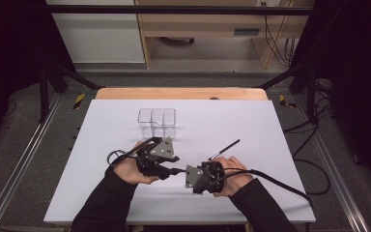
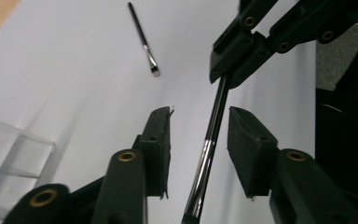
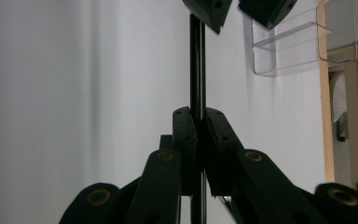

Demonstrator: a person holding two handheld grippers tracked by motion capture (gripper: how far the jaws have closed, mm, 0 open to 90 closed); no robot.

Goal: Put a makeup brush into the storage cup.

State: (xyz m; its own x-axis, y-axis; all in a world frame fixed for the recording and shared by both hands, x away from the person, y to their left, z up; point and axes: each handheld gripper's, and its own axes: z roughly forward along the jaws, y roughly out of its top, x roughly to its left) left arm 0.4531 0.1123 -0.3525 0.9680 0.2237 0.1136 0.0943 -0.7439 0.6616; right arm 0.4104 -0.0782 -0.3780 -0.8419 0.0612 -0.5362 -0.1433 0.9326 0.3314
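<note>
Holding a thin black brush (image 2: 210,140) by its handle, the right gripper (image 1: 199,180) sat low on the white table (image 1: 101,193), just beside the left gripper (image 1: 166,166). The right gripper view showed its 2 jaws clenched tight on the dark rod, pads pressed flat against it from both sides, with the handle running straight up the middle of that view.

Left gripper: released. In the left gripper view its 2 pads (image 2: 161,149) stood apart with the brush passing between them, clear white gaps on either side of the silver ferrule, so no pad was pressing on it. The brush was tilted, crossing from the lower middle up toward the right gripper's jaws at the upper right of that view, where those jaws pinched the handle.

A 2nd brush (image 1: 223,150), also black with a silver ferrule and a small tip, lay flat on the table beyond the right hand (image 1: 232,176), untouched and apart from both grippers.

A clear plastic organizer (image 1: 156,120) with compartments stood upright farther back on the table, beyond the left hand (image 1: 130,169) and well apart from the held brush. Contents of its compartments could not be made out.

Both forearms in dark sleeves (image 1: 104,203) came in from the near edge.
</note>
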